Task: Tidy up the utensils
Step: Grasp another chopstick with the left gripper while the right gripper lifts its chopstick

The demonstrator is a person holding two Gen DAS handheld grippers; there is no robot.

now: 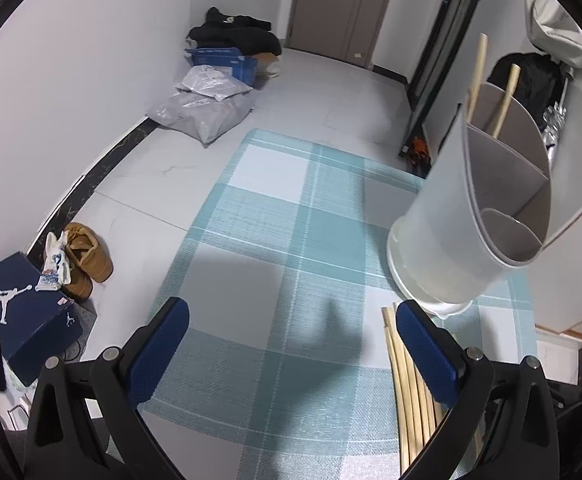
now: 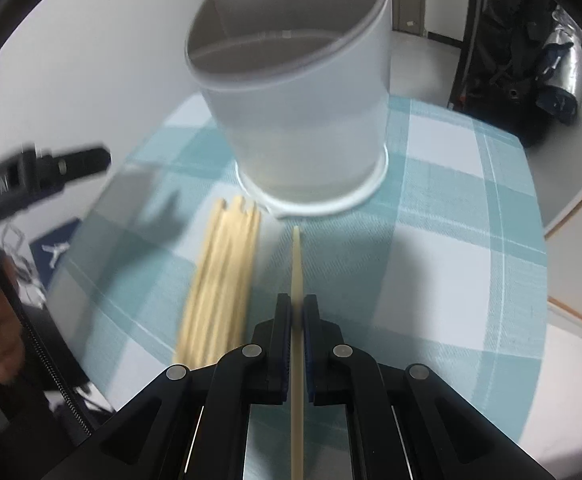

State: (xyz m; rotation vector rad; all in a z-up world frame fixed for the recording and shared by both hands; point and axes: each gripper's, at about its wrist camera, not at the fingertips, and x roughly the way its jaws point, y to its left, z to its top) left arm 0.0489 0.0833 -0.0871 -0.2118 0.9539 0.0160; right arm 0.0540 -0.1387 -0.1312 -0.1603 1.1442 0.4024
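1. The right gripper (image 2: 297, 312) is clenched on a single chopstick (image 2: 297, 264), which runs straight out ahead between the jaws; its tip stops just short of the holder (image 2: 291, 120) base.
2. To do this well, I would lift the tip above the holder's rim before tilting it down into a compartment (two sticks already stand in the far one).
3. The left gripper (image 1: 291, 356) is spread wide with nothing between its jaws; the loose chopsticks (image 1: 407, 384) lie just beside its right jaw.
4. The loose pile's near ends are cut off, and motion blur hides their count.
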